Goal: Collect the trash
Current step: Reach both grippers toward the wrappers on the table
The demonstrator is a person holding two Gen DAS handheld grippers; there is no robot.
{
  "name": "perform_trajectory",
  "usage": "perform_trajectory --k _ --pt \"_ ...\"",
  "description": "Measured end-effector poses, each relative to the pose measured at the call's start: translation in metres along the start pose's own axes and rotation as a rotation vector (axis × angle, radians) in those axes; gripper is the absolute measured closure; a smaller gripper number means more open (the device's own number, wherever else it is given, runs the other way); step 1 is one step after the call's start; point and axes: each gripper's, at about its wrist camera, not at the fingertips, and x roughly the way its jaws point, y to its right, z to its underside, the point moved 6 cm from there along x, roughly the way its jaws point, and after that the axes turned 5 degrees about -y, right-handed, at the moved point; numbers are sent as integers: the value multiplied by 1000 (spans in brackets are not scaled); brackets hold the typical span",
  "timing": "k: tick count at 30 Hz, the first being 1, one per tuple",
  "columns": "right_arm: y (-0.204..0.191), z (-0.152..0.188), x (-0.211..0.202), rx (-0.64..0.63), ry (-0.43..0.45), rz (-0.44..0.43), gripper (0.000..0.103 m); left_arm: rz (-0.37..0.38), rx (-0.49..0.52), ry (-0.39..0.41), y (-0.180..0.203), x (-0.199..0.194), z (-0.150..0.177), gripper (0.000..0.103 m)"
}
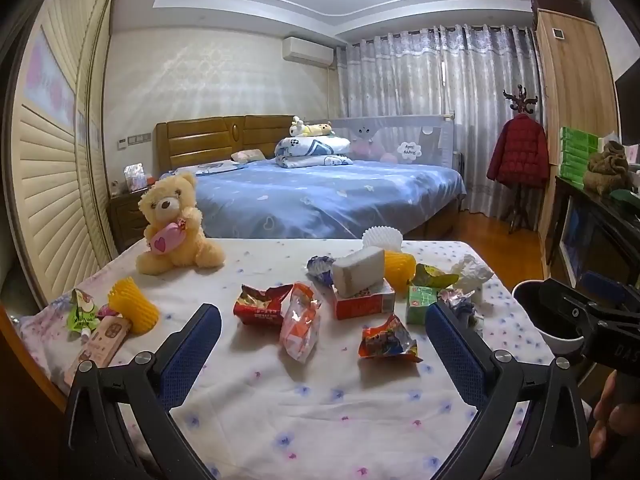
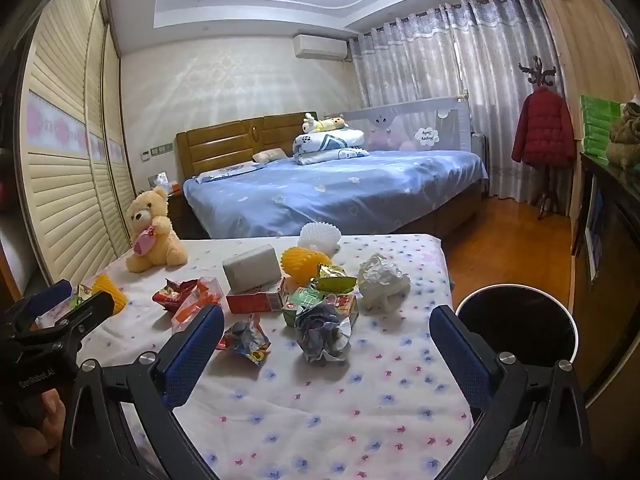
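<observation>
Trash lies on a floral-cloth table: a red snack wrapper, a clear orange bag, a crumpled colourful wrapper, a red box under a grey block, a green carton and white tissue. A crumpled foil wrapper lies just ahead of my right gripper. My left gripper is open and empty above the wrappers. My right gripper is open and empty. A black, white-rimmed bin stands off the table's right edge.
A teddy bear sits at the table's far left. Yellow foam nets and a pink carton lie at the left edge. A bed stands behind. A dark cabinet is to the right.
</observation>
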Motion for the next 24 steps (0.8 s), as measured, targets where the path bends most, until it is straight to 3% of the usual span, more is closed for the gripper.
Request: perform_trajectory --k 24 --pt "-1 2 2 -2 -10 -8 0 3 6 -15 1 4 4 1"
